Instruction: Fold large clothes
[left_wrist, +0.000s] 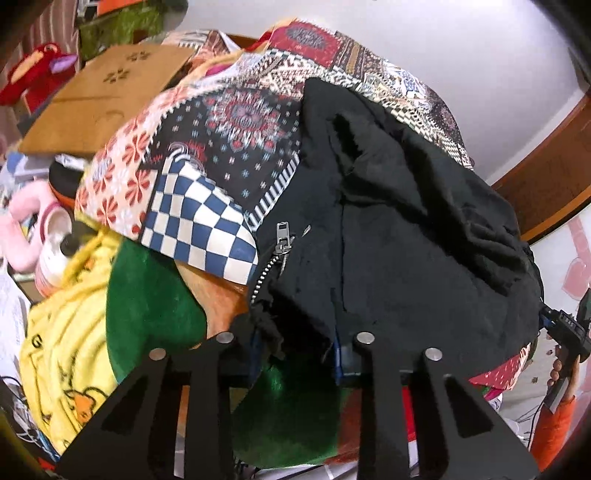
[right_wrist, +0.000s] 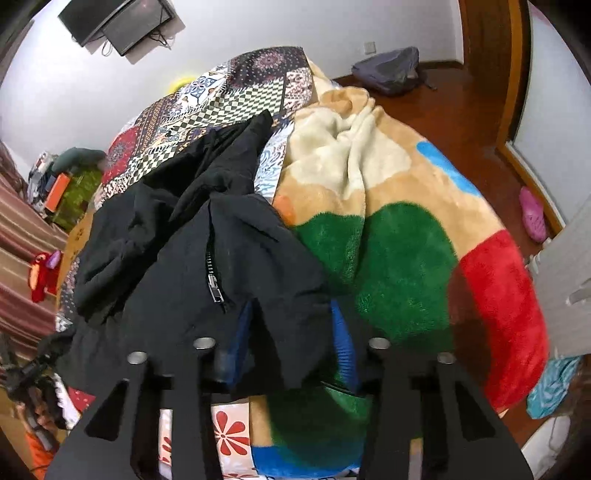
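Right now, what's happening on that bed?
A person is working a black zip-up jacket with a handheld gripper in each hand, on a bed covered by a patchwork quilt and a fleece blanket. The left gripper and the right gripper each have the jacket's near edge between their fingers and look closed on it. The jacket is still rumpled, zipper partly done up, with no fold made yet.

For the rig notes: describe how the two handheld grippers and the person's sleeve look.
Both the left gripper and the right gripper have flat matte-black fingers with triangular cut-outs and round silver studs near the tips; blue pads line their inner faces. In the left wrist view, an orange sleeve shows behind the other gripper's black handle.
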